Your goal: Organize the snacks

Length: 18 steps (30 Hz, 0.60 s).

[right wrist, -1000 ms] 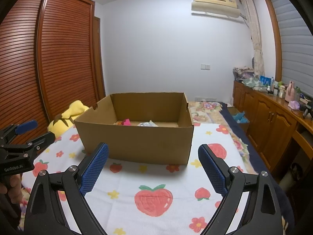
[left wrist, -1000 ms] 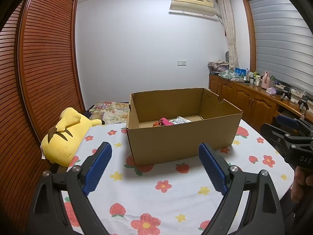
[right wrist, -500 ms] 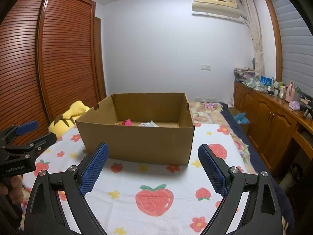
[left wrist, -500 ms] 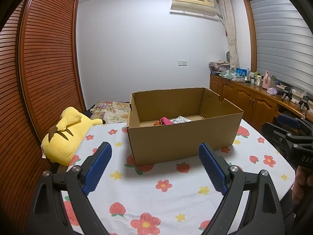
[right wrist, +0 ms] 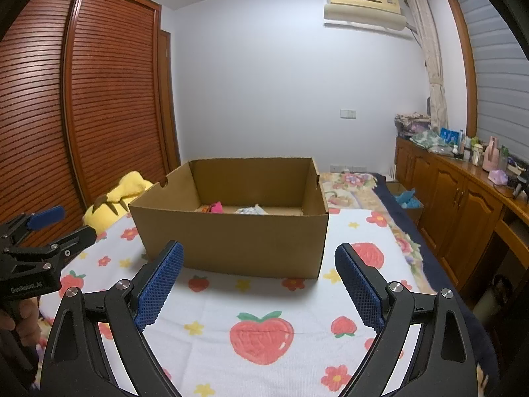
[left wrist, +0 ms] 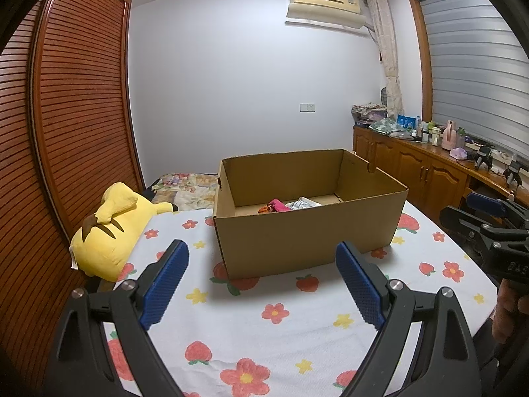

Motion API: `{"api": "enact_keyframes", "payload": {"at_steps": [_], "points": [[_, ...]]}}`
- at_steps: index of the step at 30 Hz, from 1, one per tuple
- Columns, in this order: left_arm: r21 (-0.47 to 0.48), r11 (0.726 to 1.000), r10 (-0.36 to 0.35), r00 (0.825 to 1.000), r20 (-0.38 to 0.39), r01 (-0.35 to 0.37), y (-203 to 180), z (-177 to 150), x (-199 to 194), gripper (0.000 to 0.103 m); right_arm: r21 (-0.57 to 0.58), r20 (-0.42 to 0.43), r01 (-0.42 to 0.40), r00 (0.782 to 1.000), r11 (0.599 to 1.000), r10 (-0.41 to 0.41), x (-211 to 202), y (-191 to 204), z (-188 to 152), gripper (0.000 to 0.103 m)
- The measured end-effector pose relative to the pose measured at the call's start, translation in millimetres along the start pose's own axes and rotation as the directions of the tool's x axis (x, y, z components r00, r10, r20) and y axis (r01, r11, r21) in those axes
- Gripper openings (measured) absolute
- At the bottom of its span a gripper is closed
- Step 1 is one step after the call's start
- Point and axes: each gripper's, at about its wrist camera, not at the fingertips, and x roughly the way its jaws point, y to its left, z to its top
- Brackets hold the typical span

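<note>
Both fisheye views look forward along their own tool's 2 blue fingers, low over the counter [left wrist: 271, 330]. The left view faces the cardboard box [left wrist: 307, 235] from its left corner, the right view [right wrist: 238, 235] from its right; both share the box near ahead.
</note>
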Motion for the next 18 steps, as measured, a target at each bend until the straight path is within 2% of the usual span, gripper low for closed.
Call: {"api": "enact_keyframes", "payload": {"at_steps": [18], "points": [[0.008,1.0,-0.001,1.0,0.006,0.001,-4.2,2.3,-5.1,0.092,-0.005,0.001,0.001,1.0,1.0,-0.001,-2.8,1.2,-0.1,0.095]]}}
